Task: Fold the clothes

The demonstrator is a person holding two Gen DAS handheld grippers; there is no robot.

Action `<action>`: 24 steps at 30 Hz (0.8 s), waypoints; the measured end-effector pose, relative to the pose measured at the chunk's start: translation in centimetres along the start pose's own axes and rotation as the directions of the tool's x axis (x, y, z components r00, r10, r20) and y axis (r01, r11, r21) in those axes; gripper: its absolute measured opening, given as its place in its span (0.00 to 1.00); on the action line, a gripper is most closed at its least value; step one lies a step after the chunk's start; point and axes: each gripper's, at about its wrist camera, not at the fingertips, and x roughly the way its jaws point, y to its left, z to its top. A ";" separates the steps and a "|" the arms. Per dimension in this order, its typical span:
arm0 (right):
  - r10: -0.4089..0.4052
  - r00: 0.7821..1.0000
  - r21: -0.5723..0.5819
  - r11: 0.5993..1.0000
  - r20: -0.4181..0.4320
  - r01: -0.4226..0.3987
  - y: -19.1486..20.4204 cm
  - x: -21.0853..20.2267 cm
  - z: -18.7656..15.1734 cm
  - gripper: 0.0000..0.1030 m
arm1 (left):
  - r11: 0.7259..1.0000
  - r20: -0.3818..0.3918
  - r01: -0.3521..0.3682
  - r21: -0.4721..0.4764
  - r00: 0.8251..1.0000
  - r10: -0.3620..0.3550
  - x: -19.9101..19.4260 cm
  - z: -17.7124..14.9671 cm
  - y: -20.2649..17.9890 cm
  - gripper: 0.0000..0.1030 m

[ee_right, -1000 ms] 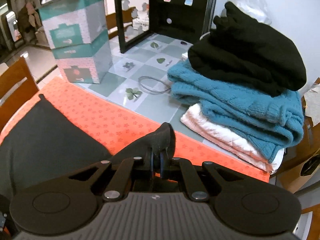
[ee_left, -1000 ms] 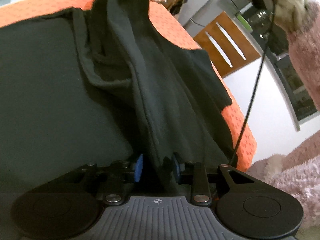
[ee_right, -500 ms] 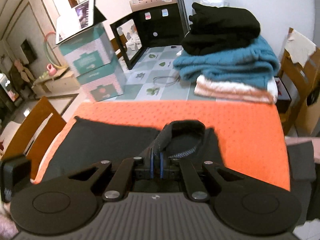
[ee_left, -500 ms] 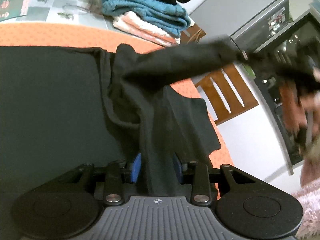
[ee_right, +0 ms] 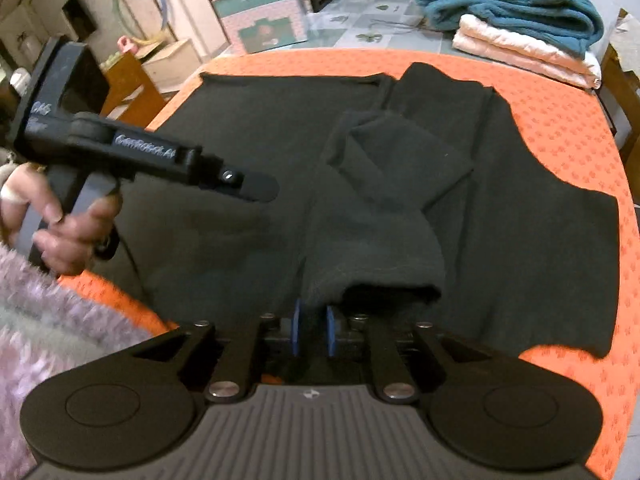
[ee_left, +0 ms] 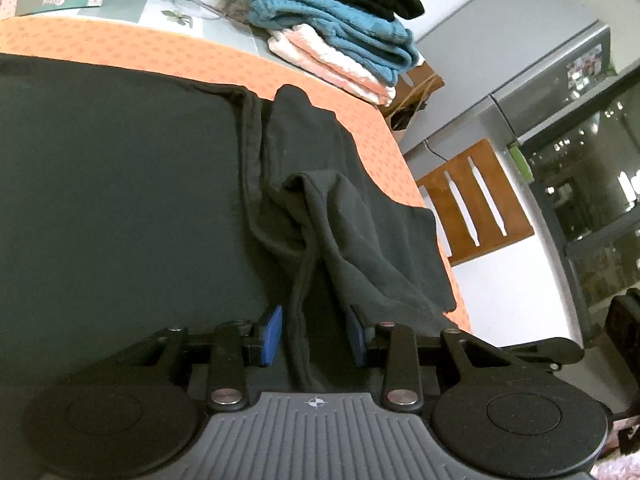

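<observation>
Right wrist view looks down on a black sweatshirt (ee_right: 248, 160) spread on an orange mat (ee_right: 568, 120), its sleeve (ee_right: 384, 200) doubled back over the body with the cuff just ahead of the right gripper (ee_right: 313, 336). Those jaws have just been opening; they now stand narrow, and the cuff's near edge seems to dip between them without the pads clearly pressing on it. In the left wrist view the left gripper (ee_left: 314, 334) stands partly open astride a ridge of the same fabric (ee_left: 320, 264), and no pinch shows. The cloth looks soft, limp and light, likely to sag and crease wherever it is unsupported, so a seam, hem or cuff edge would give the firmest hold. Beyond the garment, well away from both grippers, sits a pile of folded clothes (ee_right: 520, 28), teal knit over pale pink. Green boxes (ee_right: 256, 4) stand further back. A wooden chair (ee_left: 476, 204) stands beside the table. Nothing blocks the sweatshirt.
</observation>
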 end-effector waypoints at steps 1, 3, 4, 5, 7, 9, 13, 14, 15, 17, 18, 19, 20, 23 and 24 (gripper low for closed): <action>0.005 1.000 -0.003 1.000 0.010 -0.005 0.1 -0.7 -0.2 0.16 | 1.000 -0.007 -0.006 0.020 1.000 0.006 0.0 -0.2 -0.4 0.37; 0.015 0.999 -0.010 1.000 0.029 -0.015 0.3 -2.1 -0.6 0.21 | 0.998 -0.021 -0.020 0.064 1.000 0.021 -0.1 -0.7 -1.2 0.37; 0.007 0.999 -0.016 1.000 0.043 -0.007 0.4 -2.9 -0.8 0.23 | 0.995 -0.029 -0.028 0.101 0.999 0.031 0.0 -0.9 -1.9 0.37; -0.002 0.999 -0.019 1.000 0.053 0.003 0.3 -3.4 -0.7 0.23 | 0.990 -0.034 -0.034 0.139 0.999 0.039 0.1 -1.2 -2.6 0.37; -0.031 0.997 -0.018 0.999 0.077 0.032 -0.2 -4.2 -0.8 0.23 | 0.971 -0.045 -0.037 0.235 0.998 0.049 0.2 -2.1 -4.4 0.43; -0.083 0.992 -0.018 0.996 0.092 0.085 -0.7 -4.3 -1.2 0.23 | 0.945 -0.057 -0.042 0.323 0.996 0.063 0.4 -3.0 -6.1 0.46; -0.218 0.972 -0.095 0.969 0.084 0.226 -1.5 -2.3 -2.4 0.23 | 0.866 -0.064 -0.082 0.493 0.989 0.130 1.9 -5.3 -9.6 0.53; -0.230 0.970 -0.101 0.966 0.077 0.237 -1.9 -1.7 -2.6 0.23 | 0.840 -0.057 -0.101 0.533 0.986 0.154 2.5 -5.8 -10.5 0.55; -0.242 0.968 -0.107 0.963 0.070 0.249 -2.3 -1.1 -2.8 0.23 | 0.812 -0.049 -0.119 0.571 0.983 0.178 3.1 -6.4 -11.4 0.56; -0.257 0.964 -0.108 0.959 0.061 0.263 -2.9 -0.3 -3.0 0.23 | 0.745 0.015 -0.179 0.643 0.975 0.221 4.0 -7.3 -12.9 0.57; -0.261 0.964 -0.102 0.959 0.059 0.266 -3.2 0.0 -3.1 0.23 | 0.724 0.039 -0.197 0.661 0.972 0.230 4.3 -7.7 -13.4 0.57; -0.250 0.966 -0.088 0.963 0.061 0.255 -3.6 0.2 -2.9 0.26 | 0.706 0.060 -0.213 0.676 0.970 0.236 4.7 -8.0 -13.9 0.57; -0.229 0.971 -0.059 0.971 0.065 0.233 -4.1 0.3 -2.7 0.29 | 0.702 0.065 -0.215 0.679 0.970 0.234 4.9 -8.1 -14.2 0.57; -0.137 0.986 0.109 0.986 0.096 0.126 -5.9 0.5 -2.6 0.30 | 0.727 0.064 -0.219 0.650 0.970 0.236 4.7 -8.2 -14.2 0.57; -0.135 0.985 0.175 0.978 0.108 0.115 -6.4 0.5 -2.7 0.30 | 0.733 0.067 -0.231 0.640 0.967 0.247 4.4 -8.3 -14.0 0.57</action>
